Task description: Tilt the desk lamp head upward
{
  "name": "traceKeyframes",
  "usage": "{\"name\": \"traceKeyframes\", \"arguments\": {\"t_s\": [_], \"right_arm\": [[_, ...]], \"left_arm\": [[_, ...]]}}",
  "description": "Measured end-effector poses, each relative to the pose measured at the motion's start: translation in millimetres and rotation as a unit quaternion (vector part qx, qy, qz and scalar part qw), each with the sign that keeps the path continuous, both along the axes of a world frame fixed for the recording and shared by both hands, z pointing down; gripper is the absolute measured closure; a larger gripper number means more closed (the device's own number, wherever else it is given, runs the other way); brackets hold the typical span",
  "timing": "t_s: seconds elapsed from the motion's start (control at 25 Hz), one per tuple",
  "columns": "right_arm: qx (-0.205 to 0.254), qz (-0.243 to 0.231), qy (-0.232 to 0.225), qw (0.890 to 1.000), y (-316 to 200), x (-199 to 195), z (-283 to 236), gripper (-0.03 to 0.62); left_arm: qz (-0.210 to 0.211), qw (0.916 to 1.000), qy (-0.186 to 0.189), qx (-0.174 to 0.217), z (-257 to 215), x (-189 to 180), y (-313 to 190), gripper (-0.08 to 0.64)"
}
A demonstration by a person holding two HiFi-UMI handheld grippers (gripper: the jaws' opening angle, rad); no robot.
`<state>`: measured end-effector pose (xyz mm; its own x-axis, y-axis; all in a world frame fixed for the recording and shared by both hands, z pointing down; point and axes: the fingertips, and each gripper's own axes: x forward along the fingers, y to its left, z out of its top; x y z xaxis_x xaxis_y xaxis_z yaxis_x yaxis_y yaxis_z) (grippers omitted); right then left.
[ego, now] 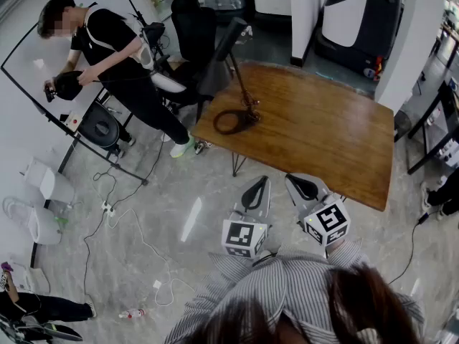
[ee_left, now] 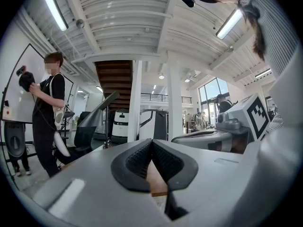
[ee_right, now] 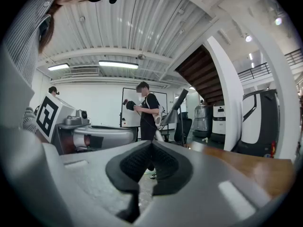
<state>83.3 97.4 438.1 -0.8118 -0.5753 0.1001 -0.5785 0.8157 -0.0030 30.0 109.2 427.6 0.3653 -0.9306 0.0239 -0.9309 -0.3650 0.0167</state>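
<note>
Desk lamp [ego: 224,52] at far corner of wooden table [ego: 323,135], left claw [ee_left: 152,141] clenched empty, right claw [ee_right: 151,143] clenched empty

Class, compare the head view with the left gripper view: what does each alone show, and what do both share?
Head view only: the desk lamp's ring base on the wooden table, and floor cables. Left gripper view only: a staircase and ceiling light strips. Both: the lamp head, the bystander in black, and the shut, empty left gripper.
</note>
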Motion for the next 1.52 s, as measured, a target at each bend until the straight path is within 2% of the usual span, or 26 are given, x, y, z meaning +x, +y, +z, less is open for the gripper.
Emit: {"name": "traceKeyframes", "arguments": {"t_s": [0.28, 0.48, 0.96, 1.24, 1.4, 1.52], "right_arm": [[-0.008, -0.009, 0.009, 1.0, 3, -2, 4, 0.592], [-0.013, -0.016, 0.014, 1.0, 5, -10, 11, 0.592], [-0.018, -0.031, 0.008, 0.999, -2, -11, 16, 0.592], [0.004, -0.031, -0.011, 0.999, -22, 9, 15, 0.592], [-0.01, -0.022, -0.009, 1.0, -36, 26, 26, 0.592], [-0.023, -0.016, -0.017, 0.999, -51, 27, 30, 0.592]], "left_arm": [[-0.01, 0.9998, -0.005, -0.014, 8, -1, 3, 0.56], [-0.008, 0.9997, 0.01, -0.023, 13, -5, 5, 0.56], [-0.017, 0.9992, 0.015, -0.033, 23, -2, -4, 0.56], [-0.024, 0.9985, 0.033, -0.037, 31, 8, -24, 0.56], [-0.021, 0.998, 0.036, -0.048, 41, 19, -31, 0.56], [-0.024, 0.9975, 0.039, -0.053, 46, 12, -44, 0.56]]}}
